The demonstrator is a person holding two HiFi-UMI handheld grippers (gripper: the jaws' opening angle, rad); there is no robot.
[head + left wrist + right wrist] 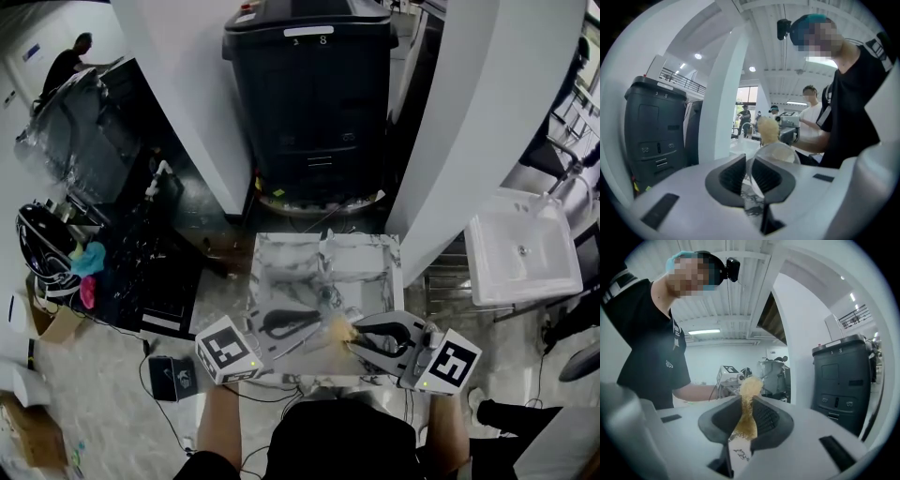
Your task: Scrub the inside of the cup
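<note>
My left gripper [317, 324] [749, 174] is shut on the thin wall of a clear plastic cup [776, 153], whose rim stands just past the jaws. In the head view the cup [327, 309] is faint, low over the marble table [281, 251]. My right gripper [356, 339] [747, 420] is shut on a straw-yellow fibrous scrubber [749, 405]. The scrubber's fluffy end [768, 130] sticks out past the jaws, at the cup's far rim. In the head view the scrubber [337, 328] lies between the two grippers. Whether it touches the cup I cannot tell.
A tall black bin [314, 89] stands behind the table between two white pillars. A white sink [520, 248] is at the right. Bags and clutter [66, 262] and a small black box [173, 375] lie on the floor at the left. Other people stand in the background.
</note>
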